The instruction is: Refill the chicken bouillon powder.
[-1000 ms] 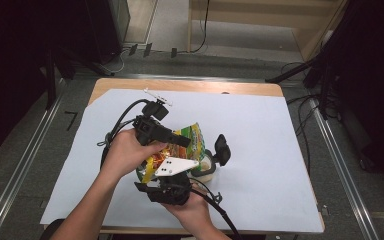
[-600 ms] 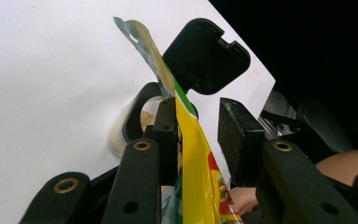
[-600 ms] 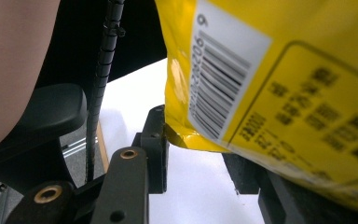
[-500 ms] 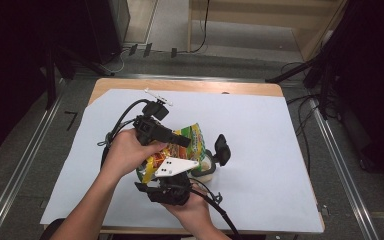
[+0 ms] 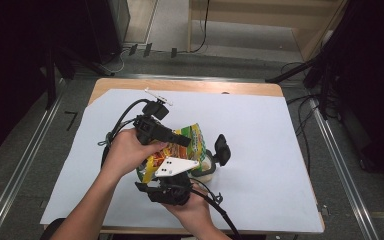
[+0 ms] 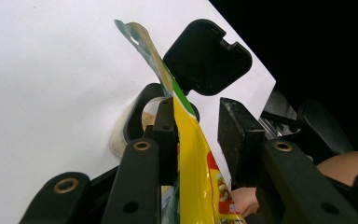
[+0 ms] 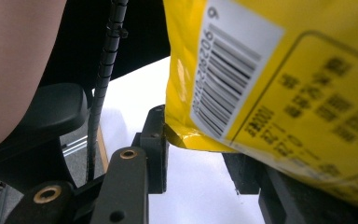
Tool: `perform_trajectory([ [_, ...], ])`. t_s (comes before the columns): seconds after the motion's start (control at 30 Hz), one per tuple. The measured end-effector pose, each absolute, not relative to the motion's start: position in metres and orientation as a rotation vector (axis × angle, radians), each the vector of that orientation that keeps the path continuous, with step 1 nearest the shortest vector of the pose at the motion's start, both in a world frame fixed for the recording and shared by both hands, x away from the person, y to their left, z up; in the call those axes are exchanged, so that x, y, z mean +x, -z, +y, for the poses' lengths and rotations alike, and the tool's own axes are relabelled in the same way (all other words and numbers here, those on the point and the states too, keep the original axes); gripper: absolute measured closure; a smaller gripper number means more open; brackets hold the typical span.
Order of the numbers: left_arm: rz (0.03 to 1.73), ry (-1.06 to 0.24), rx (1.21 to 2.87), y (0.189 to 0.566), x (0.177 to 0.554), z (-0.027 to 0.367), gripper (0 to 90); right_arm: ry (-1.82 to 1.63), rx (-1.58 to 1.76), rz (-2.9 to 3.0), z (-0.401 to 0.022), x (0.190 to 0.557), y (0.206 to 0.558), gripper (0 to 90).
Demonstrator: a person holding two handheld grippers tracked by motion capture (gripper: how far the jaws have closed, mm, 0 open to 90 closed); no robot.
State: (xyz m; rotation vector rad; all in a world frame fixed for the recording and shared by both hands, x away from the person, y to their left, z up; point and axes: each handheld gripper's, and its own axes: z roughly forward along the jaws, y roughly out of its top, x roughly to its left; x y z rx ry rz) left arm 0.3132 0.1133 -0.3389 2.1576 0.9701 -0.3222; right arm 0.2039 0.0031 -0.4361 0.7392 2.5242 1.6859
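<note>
left fingers [image 6: 168,126] part open, yellow pouch [image 6: 193,154] touching 1, right fingers [image 7: 156,140] bracketing pouch corner

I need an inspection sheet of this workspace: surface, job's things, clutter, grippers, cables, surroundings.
Surface: wooden table under a white sheet.
Job's things: yellow-green snack bag tilted over an open container with a black flip lid.
Clutter: nothing seen.
Grippers: left gripper and right gripper each have the bag between the jaws; grip unclear.
Cables: black cable loops from left gripper.
Surroundings: grey floor, metal rails.
</note>
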Motion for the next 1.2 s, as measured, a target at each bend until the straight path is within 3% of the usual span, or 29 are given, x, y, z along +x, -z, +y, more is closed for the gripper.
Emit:
perform_trajectory([
  [1.2,0.979,0.322,2.164,0.3415,0.3174,0.1115,70.0,-1.663,0.743,2.519,0.0012,0.2035,0.4353,64.2],
])
